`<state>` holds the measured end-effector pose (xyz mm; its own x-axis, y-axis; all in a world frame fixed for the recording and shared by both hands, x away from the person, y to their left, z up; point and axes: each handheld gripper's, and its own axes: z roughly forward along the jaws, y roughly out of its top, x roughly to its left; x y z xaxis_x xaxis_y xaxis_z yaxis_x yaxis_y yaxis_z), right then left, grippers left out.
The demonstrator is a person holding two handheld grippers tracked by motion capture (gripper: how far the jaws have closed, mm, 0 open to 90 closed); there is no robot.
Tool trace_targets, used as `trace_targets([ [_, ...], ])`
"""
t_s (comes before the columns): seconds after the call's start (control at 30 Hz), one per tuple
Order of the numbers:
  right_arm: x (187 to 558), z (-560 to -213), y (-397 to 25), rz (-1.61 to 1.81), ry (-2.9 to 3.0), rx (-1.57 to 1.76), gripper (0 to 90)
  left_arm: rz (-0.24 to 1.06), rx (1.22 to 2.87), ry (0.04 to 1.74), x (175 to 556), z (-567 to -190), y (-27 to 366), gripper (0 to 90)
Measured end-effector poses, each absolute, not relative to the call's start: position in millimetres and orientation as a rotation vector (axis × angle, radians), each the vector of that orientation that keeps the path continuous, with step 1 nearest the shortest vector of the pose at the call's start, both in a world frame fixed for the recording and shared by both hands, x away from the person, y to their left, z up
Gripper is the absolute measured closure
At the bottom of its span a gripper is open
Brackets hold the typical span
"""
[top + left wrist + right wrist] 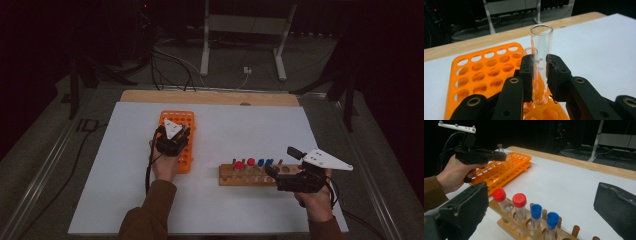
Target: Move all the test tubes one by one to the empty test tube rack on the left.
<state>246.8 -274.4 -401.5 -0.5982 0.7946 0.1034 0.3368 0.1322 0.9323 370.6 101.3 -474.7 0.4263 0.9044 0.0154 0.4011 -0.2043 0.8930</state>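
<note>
On the left we have the left gripper (pixel 539 75) clamped on a clear glass test tube (pixel 540 57), its jaws pressing the tube's lower half from both sides, above the near right part of the orange tube rack (pixel 481 75) that lies on the white table (pixel 604 45). We judge the main risk to be the glass itself: the pads hold it low down, so a squeeze that is too hard could crack it, and a grip that is too light could let the smooth wall slide or swing between the pads. The tube's rounded bottom sits just at or over a rack hole, though we cannot tell whether it has entered; if we lower it off centre, the bottom could catch on the orange rim and tip the tube or shove the light rack along the table. The tube stands close to upright, its long axis vertical, open mouth up and closed end down toward the rack. Farther right, the wooden rack (pixel 529 225) carries two red-capped tubes (pixel 510 203) and two blue-capped tubes (pixel 544 220), and the right gripper (pixel 280 172) hovers at its right end with jaws spread wide and nothing between them; a careless sweep there could knock those capped tubes.
</note>
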Motion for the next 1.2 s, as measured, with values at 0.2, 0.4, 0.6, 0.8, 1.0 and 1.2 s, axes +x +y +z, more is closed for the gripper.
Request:
trace_targets([
  [0.2, 246.6, -401.7, -273.6, 1.465, 2.000, 1.086, 0.0, 0.669, 1.845, 1.149, 371.7, -480.7, 103.9, 71.8],
  [0.4, 247.0, -402.6, -273.7, 1.464, 2.003, 1.084, 0.0, 0.679, 1.805, 1.134, 369.7, -477.4, 105.8, 68.0],
  [0.6, 247.2, -403.4, -273.3, 1.461, 2.007, 1.084, 0.0, 0.663, 1.798, 1.133, 370.0, -475.9, 103.9, 76.0],
  [0.8, 247.0, -404.3, -271.5, 1.460, 2.015, 1.083, 0.1, 0.655, 1.821, 1.160, 372.8, -476.0, 101.5, 76.8],
  [1.0, 247.0, -404.5, -271.3, 1.462, 2.016, 1.083, 0.1, 0.639, 1.844, 1.181, 374.6, -479.7, 100.5, 76.7],
  [1.2, 247.2, -404.5, -272.8, 1.462, 2.013, 1.084, 0.1, 0.623, 1.842, 1.198, 374.8, -480.1, 100.9, 75.7],
])
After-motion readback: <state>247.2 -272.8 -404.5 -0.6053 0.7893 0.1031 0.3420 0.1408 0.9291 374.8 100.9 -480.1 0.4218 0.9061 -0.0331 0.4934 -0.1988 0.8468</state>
